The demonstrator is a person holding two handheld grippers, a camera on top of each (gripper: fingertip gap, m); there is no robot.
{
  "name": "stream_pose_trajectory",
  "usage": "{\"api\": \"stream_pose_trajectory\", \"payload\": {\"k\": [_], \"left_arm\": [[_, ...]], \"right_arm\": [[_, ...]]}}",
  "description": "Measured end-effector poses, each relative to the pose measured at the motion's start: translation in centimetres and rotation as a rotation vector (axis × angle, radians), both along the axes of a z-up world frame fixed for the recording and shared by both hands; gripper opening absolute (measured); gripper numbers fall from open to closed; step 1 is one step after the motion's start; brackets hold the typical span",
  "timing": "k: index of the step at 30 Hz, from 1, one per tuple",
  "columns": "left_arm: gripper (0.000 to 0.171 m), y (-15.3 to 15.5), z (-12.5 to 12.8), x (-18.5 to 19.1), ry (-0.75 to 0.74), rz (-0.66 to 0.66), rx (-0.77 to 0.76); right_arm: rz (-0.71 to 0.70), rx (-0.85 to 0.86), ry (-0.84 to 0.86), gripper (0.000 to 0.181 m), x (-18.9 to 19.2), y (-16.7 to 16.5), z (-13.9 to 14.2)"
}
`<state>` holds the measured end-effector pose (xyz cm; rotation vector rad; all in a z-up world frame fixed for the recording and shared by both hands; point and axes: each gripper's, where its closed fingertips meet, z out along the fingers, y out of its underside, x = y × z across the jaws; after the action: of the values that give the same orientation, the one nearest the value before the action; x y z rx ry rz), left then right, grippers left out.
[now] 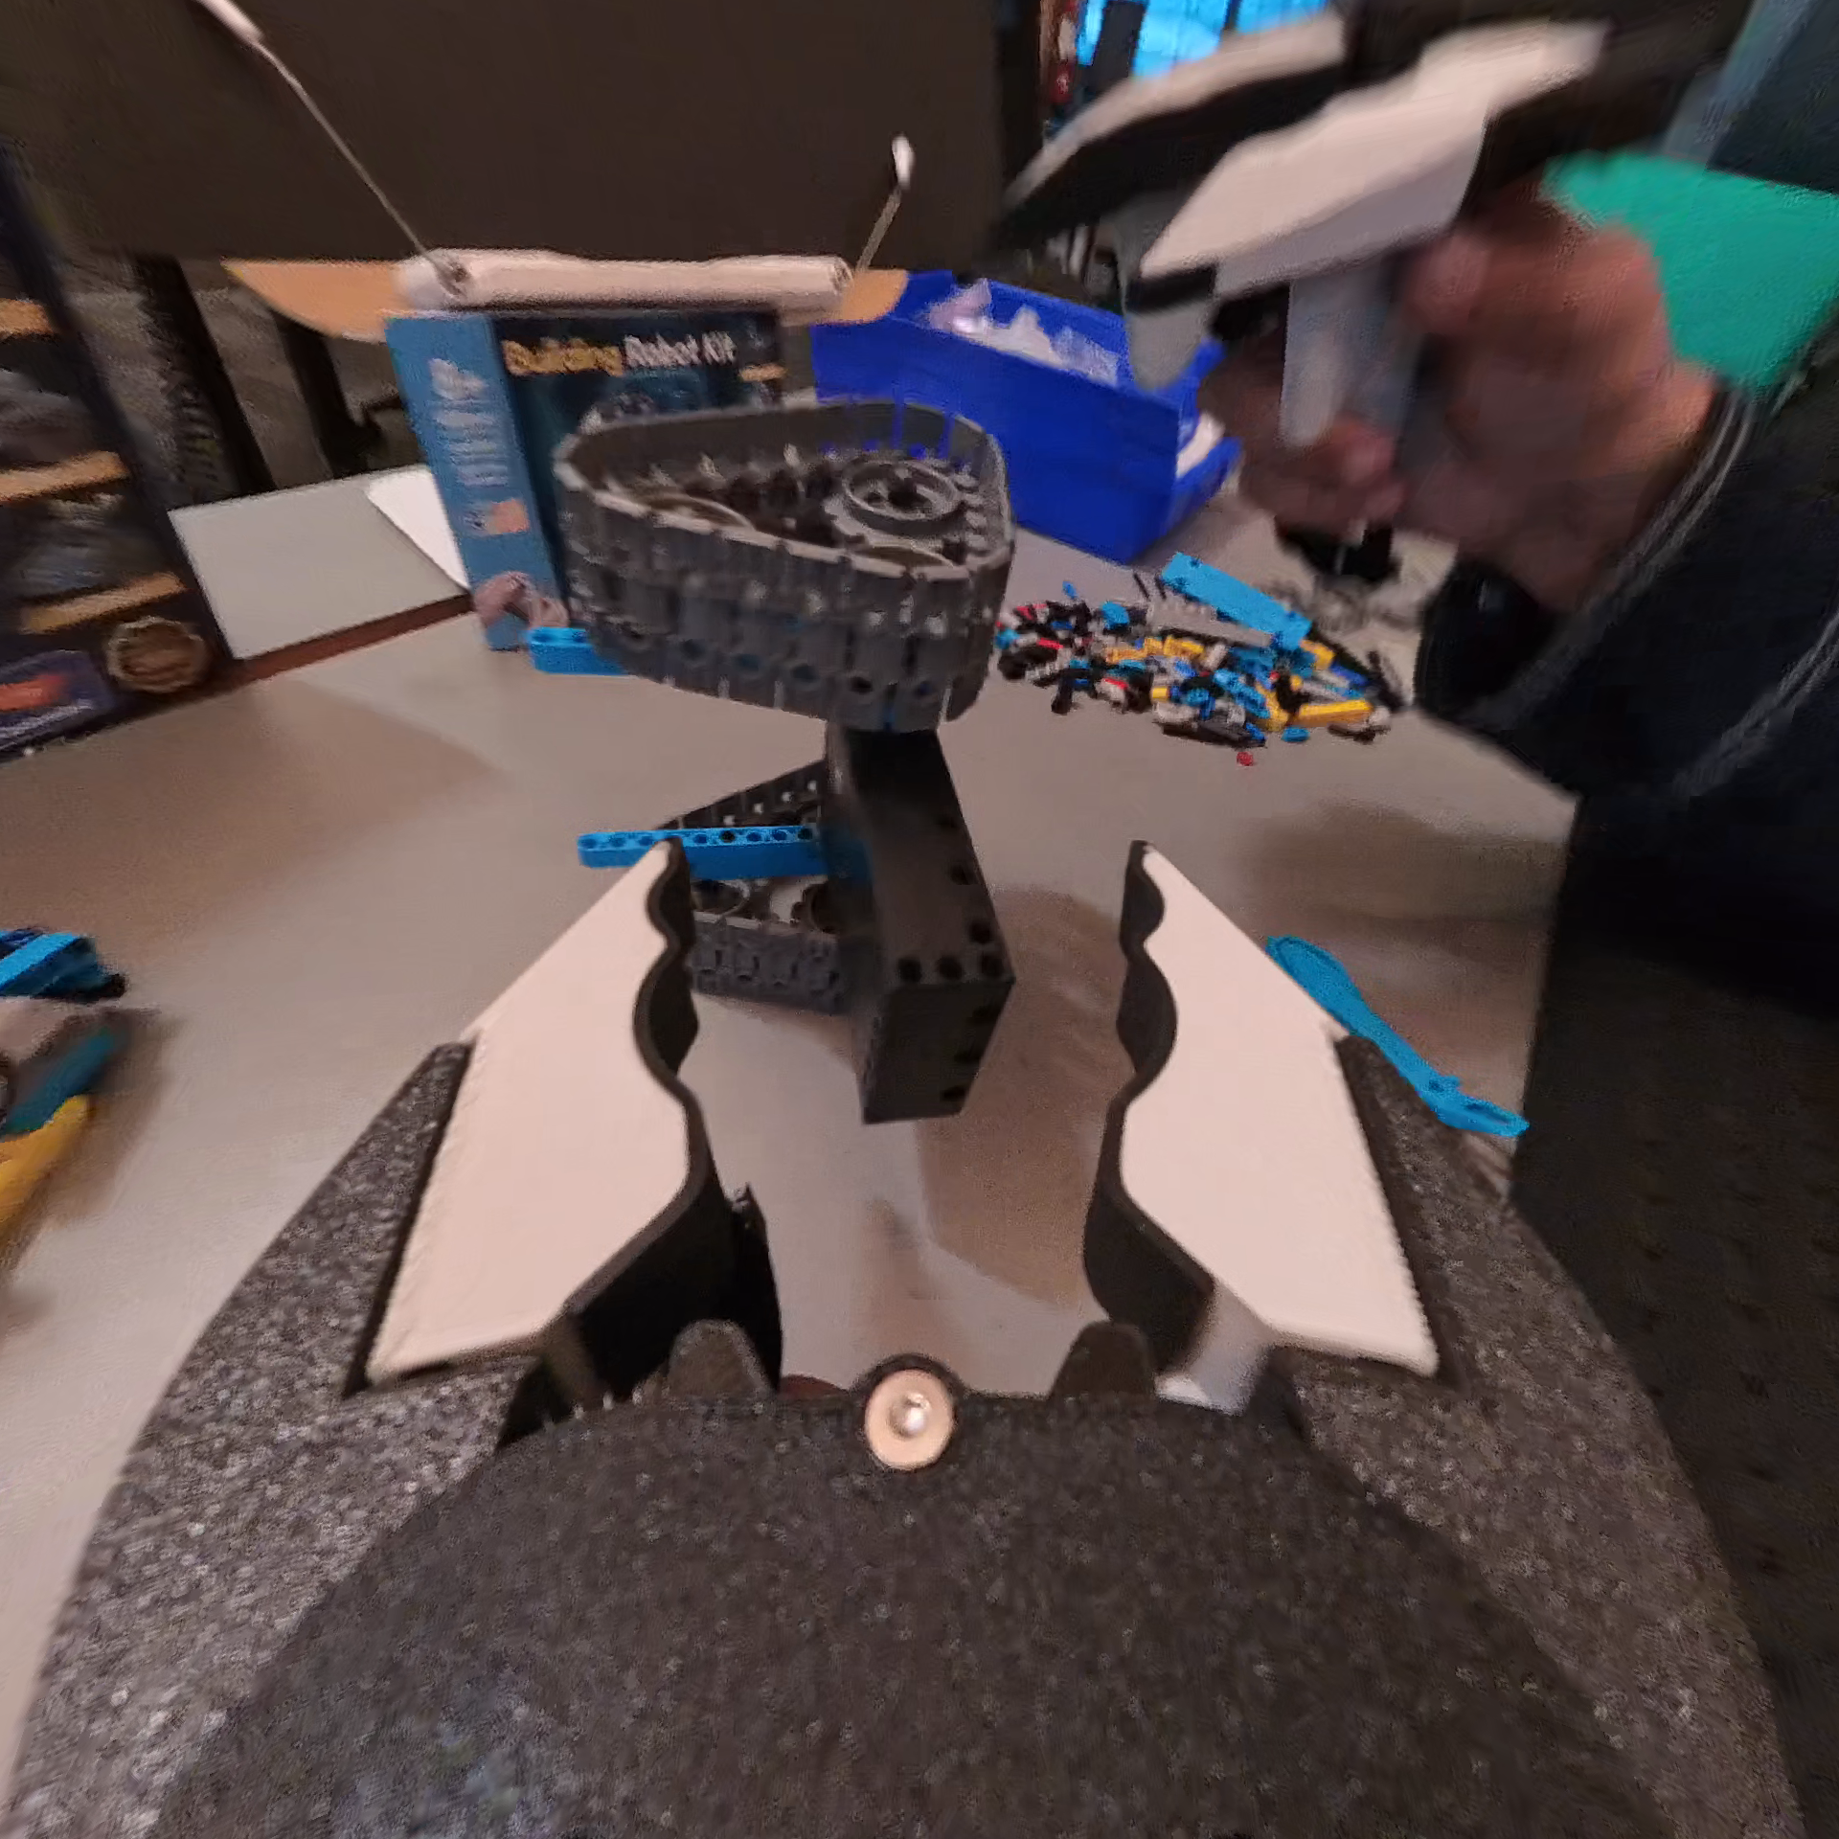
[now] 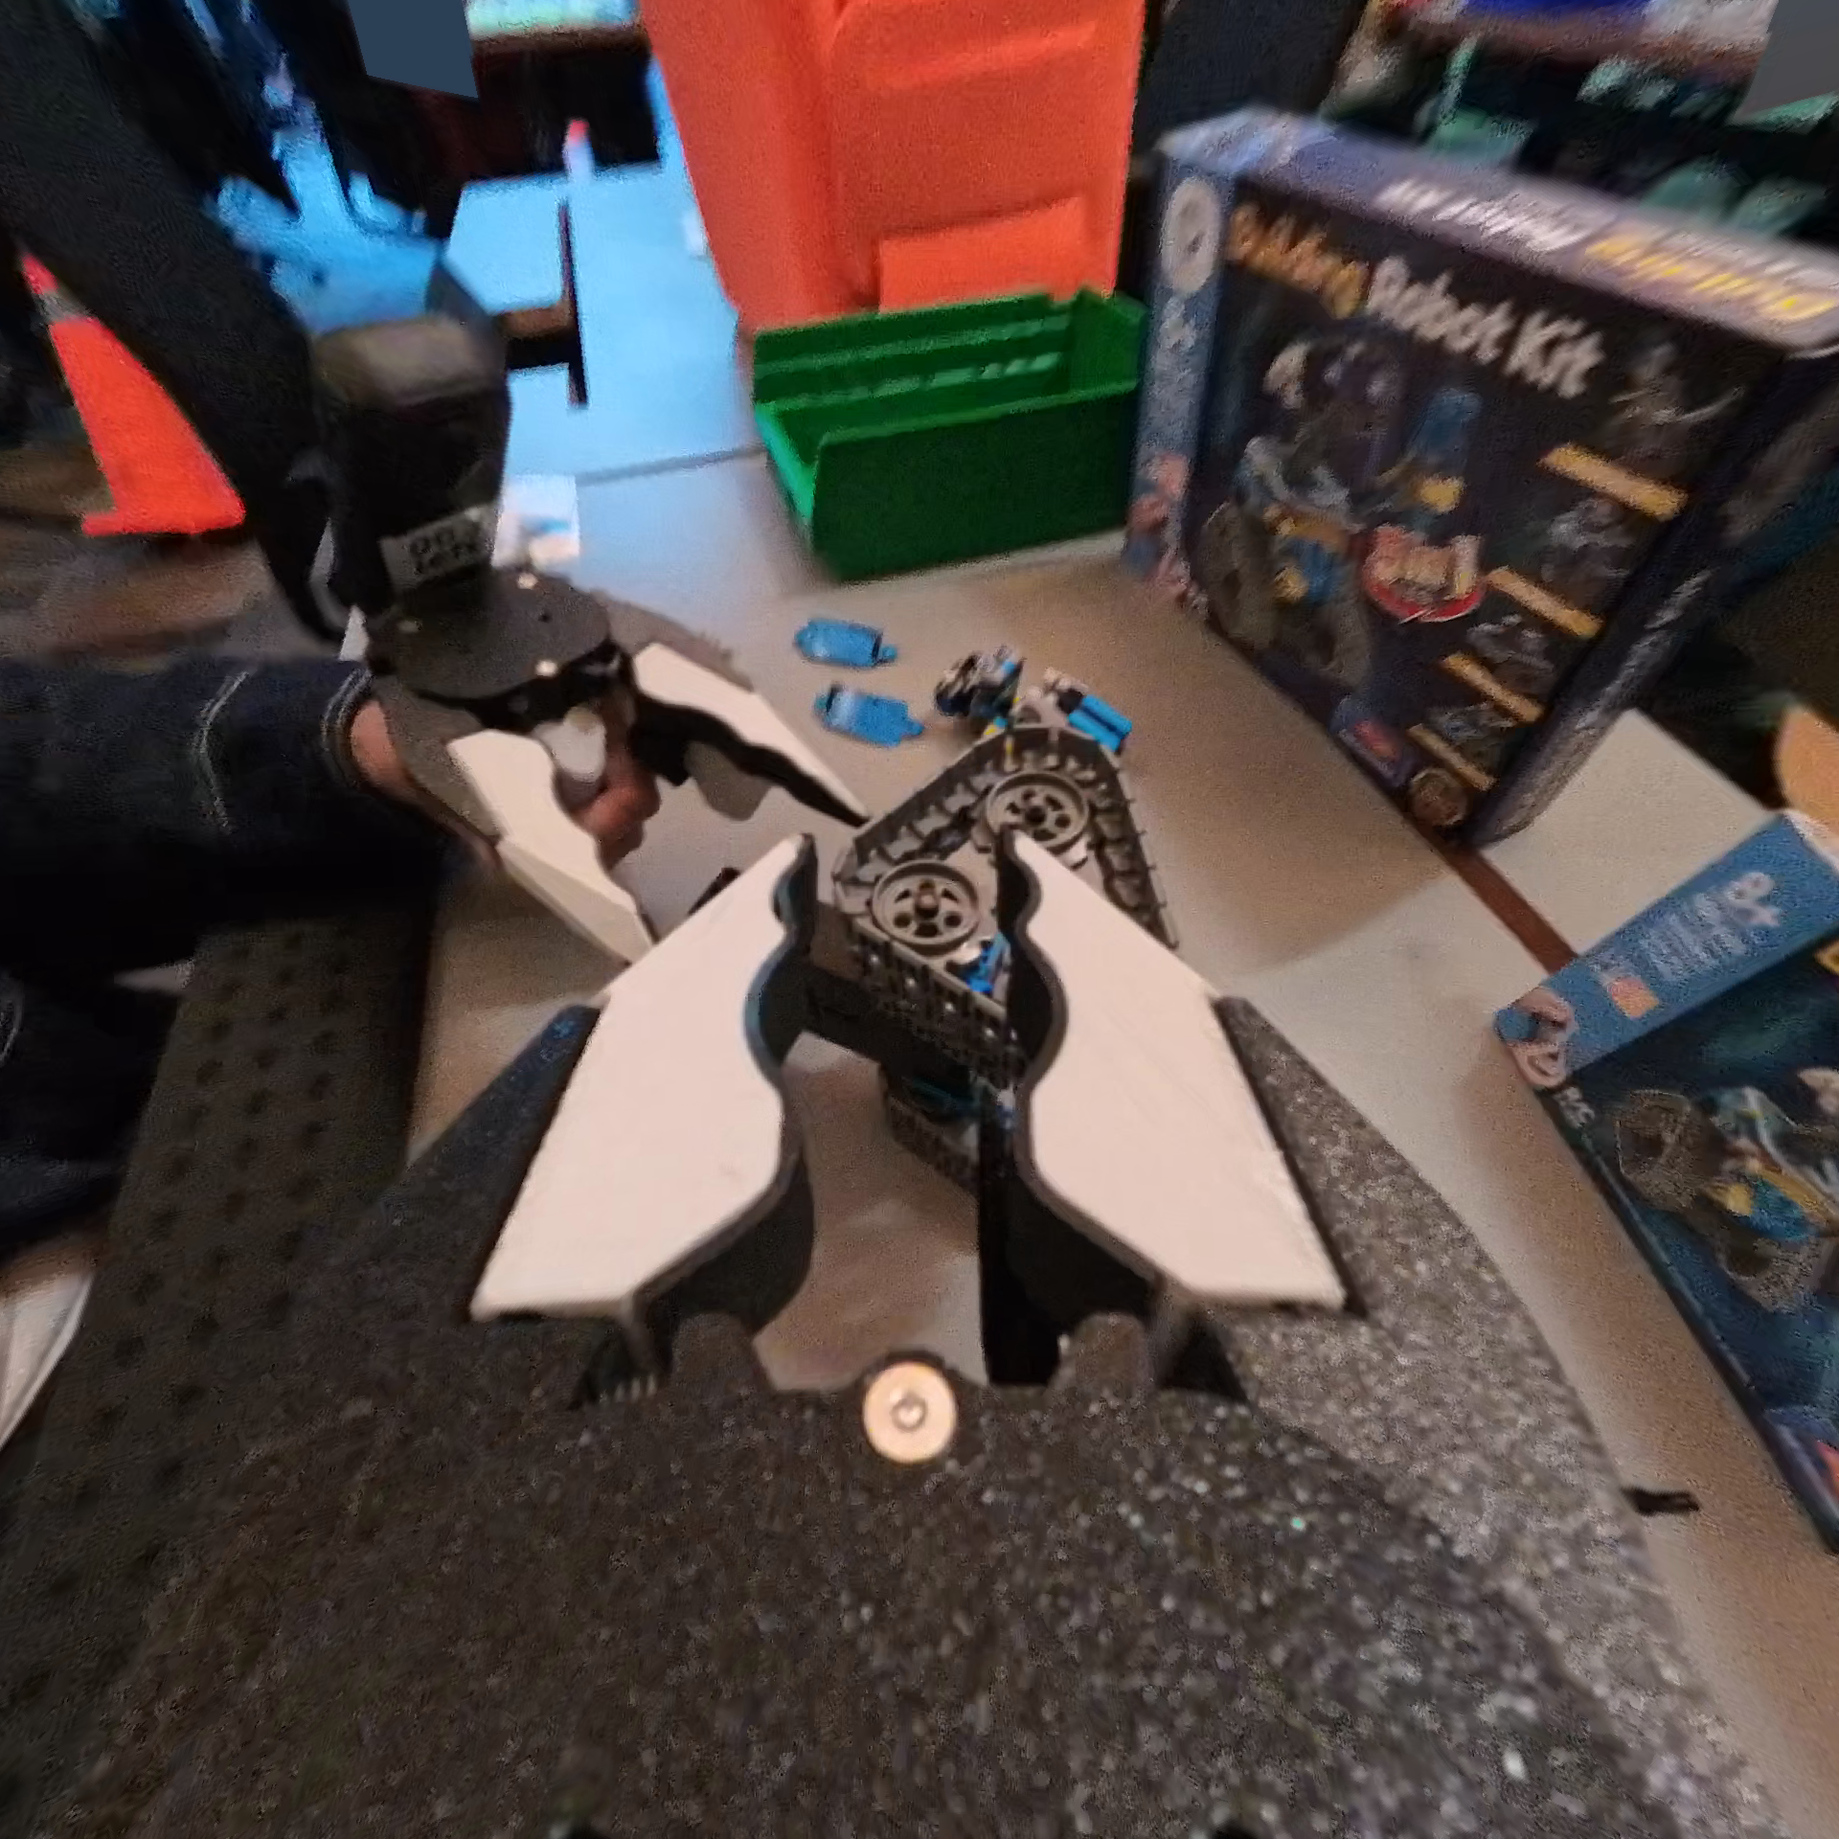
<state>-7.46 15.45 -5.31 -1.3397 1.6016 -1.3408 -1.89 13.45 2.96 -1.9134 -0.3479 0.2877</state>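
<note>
1. Left tool: I read it as open, its white fingers with black scalloped pads spread wide at centre frame. It holds nothing.

2. Grey-and-black building-block model with rubber tank tracks, spoked wheels and light-blue beams: it stands on the pale grey table at centre frame. One tracked unit is raised and tilted. A black perforated beam runs down from it into the gap between the left tool's fingers. I cannot tell whether either pad touches the beam.

3. Right tool: I read it as partly open. In its own view the model shows through the gap between its fingers. The left wrist view places it blurred at upper right, held in a hand, well apart from the model.

4. Surroundings, left wrist view:
- Blue printed cardboard kit box, behind the model.
- Blue plastic bin, upper right of centre.
- Heap of small black, blue and yellow parts, right of the model.
- Flat light-blue plastic lever, right edge of the table.

5. Surroundings, right wrist view:
- Green plastic bin, top centre.
- Large dark printed kit box, upper right.
- Two flat light-blue pieces, just beyond the model.
</note>
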Motion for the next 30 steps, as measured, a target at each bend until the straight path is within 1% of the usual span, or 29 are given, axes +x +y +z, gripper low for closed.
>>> {"api": "stream_pose_trajectory", "payload": {"k": [1,2,3,4,5,6,7,8,11,13,17,23,25,27,28,29,30], "left_arm": [[0.086,-0.2,-0.7,0.6,0.027,0.007,0.059],[0.086,-0.2,-1.4,1.1,0.049,0.029,0.128],[0.084,0.0,-2.0,1.5,0.073,0.051,0.184],[0.076,0.1,-2.4,1.8,0.085,0.063,0.218],[0.058,-0.2,-2.6,2.0,0.082,0.055,0.236],[0.035,-0.3,-2.6,2.1,0.075,0.05,0.25],[0.028,-0.2,-2.7,2.2,0.071,0.063,0.27],[0.027,0.0,-2.7,2.2,0.068,0.066,0.285],[0.027,0.0,-2.7,2.1,0.069,0.053,0.261],[0.027,0.1,-2.7,2.1,0.068,0.048,0.256],[0.027,0.1,-2.7,2.0,0.068,0.04,0.255],[0.028,0.1,-2.8,2.5,0.086,0.009,0.287],[0.031,0.0,-3.5,3.1,0.13,-0.027,0.306],[0.028,0.6,-3.7,3.5,0.142,-0.018,0.321],[0.027,1.0,-3.6,3.5,0.149,-0.001,0.305],[0.026,1.5,-3.5,3.4,0.153,0.014,0.294],[0.026,1.9,-3.6,3.2,0.169,0.026,0.307]], "right_arm": [[0.053,-0.091,-0.063,0.032,-0.2,0.3,-0.5],[0.076,-0.159,-0.159,0.03,0.0,0.7,-1.1],[0.108,-0.205,-0.245,0.029,0.0,1.1,-1.6],[0.158,-0.246,-0.3,0.026,-0.3,1.4,-2.1],[0.195,-0.283,-0.341,0.023,-0.5,1.8,-2.4],[0.219,-0.319,-0.374,0.019,-0.4,2.3,-2.6],[0.258,-0.37,-0.391,0.013,-0.5,2.5,-3.0],[0.298,-0.427,-0.399,0.013,-0.6,2.5,-3.5],[0.346,-0.55,-0.447,0.012,-0.1,2.7,-4.8],[0.395,-0.603,-0.426,0.012,-0.7,2.3,-5.4],[0.397,-0.647,-0.407,0.006,-0.8,2.5,-5.9],[0.394,-0.668,-0.399,0.005,-1.0,2.6,-5.9],[0.404,-0.668,-0.391,0.004,-1.3,2.8,-5.9],[0.389,-0.644,-0.386,0.003,-1.1,3.3,-5.8],[0.394,-0.606,-0.362,0.002,-1.3,3.6,-5.6],[0.386,-0.567,-0.301,0.001,-1.4,4.0,-5.4],[0.389,-0.489,-0.204,0.002,-1.9,4.6,-4.3]]}}
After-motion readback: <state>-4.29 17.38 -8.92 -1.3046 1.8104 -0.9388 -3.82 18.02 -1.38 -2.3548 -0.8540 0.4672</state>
